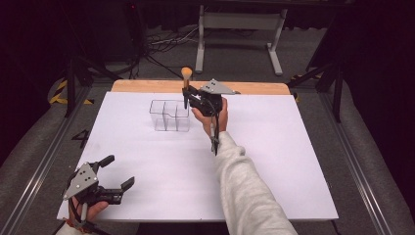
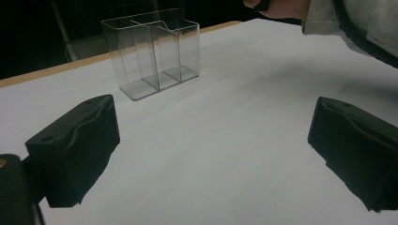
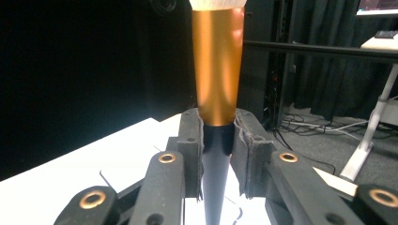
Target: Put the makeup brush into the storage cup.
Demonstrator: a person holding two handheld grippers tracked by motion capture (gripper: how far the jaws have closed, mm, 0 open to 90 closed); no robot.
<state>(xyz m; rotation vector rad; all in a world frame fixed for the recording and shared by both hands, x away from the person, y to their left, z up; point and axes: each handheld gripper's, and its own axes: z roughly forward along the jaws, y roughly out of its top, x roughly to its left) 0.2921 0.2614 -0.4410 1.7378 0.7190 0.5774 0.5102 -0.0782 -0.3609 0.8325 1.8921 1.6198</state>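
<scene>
Right tool (image 1: 188, 92): hovering near the far edge of the worktop (image 1: 274, 161), just past its middle, right above the far right corner of the clear organizer (image 1: 169, 115). Jaws closed tight on a makeup brush (image 1: 186, 83), pads pressing on the dark handle just under the copper-coloured ferrule. Brush being held upright, pale bristle head on top, tapering black handle pointing down toward the organizer's right-hand compartment; tip hanging at about rim level, and impossible to tell whether already inside. In the right gripper view, the brush (image 3: 217, 70) rising straight between the two black pads (image 3: 248, 140), copper sleeve above them, dark handle narrowing below.

Clear organizer standing upright on the white worktop, nearer the far edge than the near one, a little left of centre, showing several compartments split by see-through walls, all looking bare. In the left gripper view, the organizer (image 2: 152, 54) sitting ahead and well apart.

Left tool (image 1: 117, 174): resting low at the near left corner of the worktop, jaws spread wide, gripping nothing, only bare white surface lying between them. Grey sleeve (image 1: 244, 186) reaching in from the near edge toward the right tool.
</scene>
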